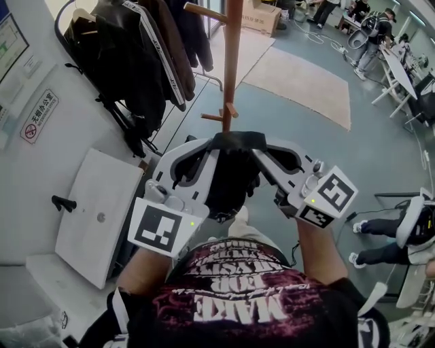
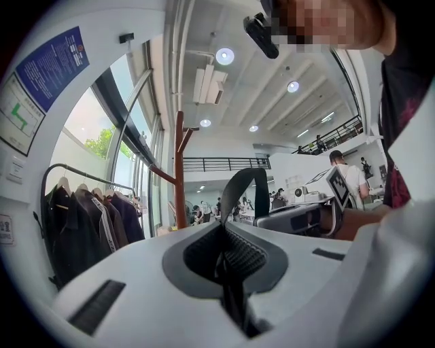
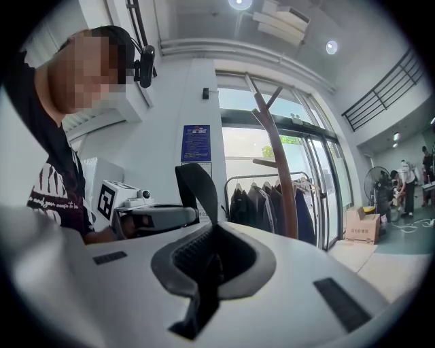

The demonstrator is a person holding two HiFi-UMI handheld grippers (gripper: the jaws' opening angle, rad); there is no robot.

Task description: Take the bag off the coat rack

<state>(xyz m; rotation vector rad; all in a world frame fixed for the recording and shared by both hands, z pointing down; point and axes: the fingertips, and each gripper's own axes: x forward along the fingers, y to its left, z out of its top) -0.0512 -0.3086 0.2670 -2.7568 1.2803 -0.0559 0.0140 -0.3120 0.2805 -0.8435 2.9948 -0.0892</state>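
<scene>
A black bag (image 1: pixel 230 185) hangs between my two grippers, just in front of the wooden coat rack pole (image 1: pixel 233 61) and below its lowest peg (image 1: pixel 226 114). The bag's black strap (image 1: pixel 238 140) runs from one gripper to the other. My left gripper (image 1: pixel 212 151) is shut on the strap, which loops up free in the air (image 2: pixel 246 190), off the pole (image 2: pixel 179 170). My right gripper (image 1: pixel 262 153) is shut on the same strap (image 3: pixel 199 192), with the pole (image 3: pixel 282 177) behind it. No peg passes through the loop in either gripper view.
A metal garment rail with several dark jackets (image 1: pixel 139 61) stands left of the pole. A white cabinet (image 1: pixel 95 211) sits by the wall at the left. A beige carpet (image 1: pixel 302 81) and a cardboard box (image 1: pixel 262 17) lie beyond; people stand at the right (image 1: pixel 408 234).
</scene>
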